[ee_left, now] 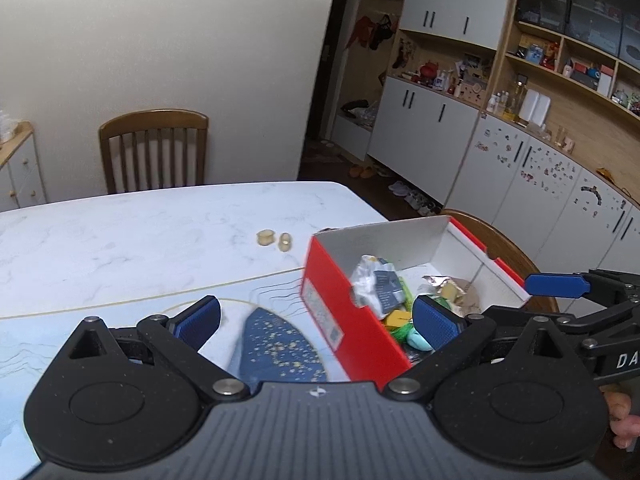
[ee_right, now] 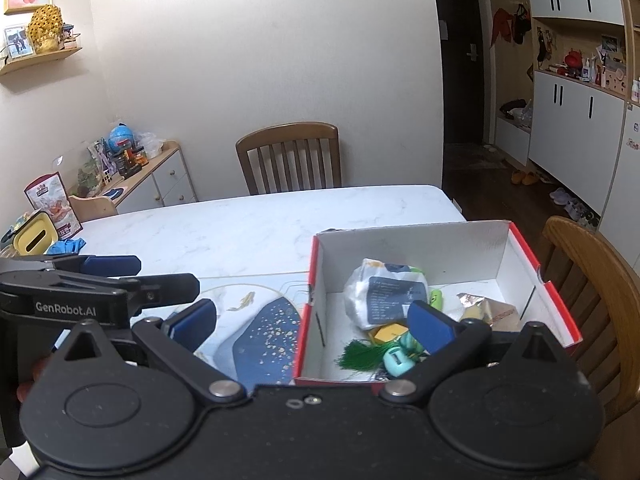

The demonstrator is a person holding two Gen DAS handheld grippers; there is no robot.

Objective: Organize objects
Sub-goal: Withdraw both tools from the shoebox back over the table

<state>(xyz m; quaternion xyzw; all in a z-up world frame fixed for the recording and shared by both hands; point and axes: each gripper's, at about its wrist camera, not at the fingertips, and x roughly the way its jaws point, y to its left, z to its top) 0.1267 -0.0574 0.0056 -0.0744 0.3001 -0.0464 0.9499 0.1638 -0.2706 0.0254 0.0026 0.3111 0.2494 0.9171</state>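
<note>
While both grippers — left [ee_left: 316,320], right [ee_right: 312,322] — gape empty: 1 red box [ee_right: 400,240]; 2 tan bits [ee_left: 274,239] on table [ee_left: 140,232].

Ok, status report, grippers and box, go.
Left gripper open, empty. Right gripper open, empty, over the box's near edge. Red box holds packets and small toys. Two small yellow pieces left on the table.
</note>
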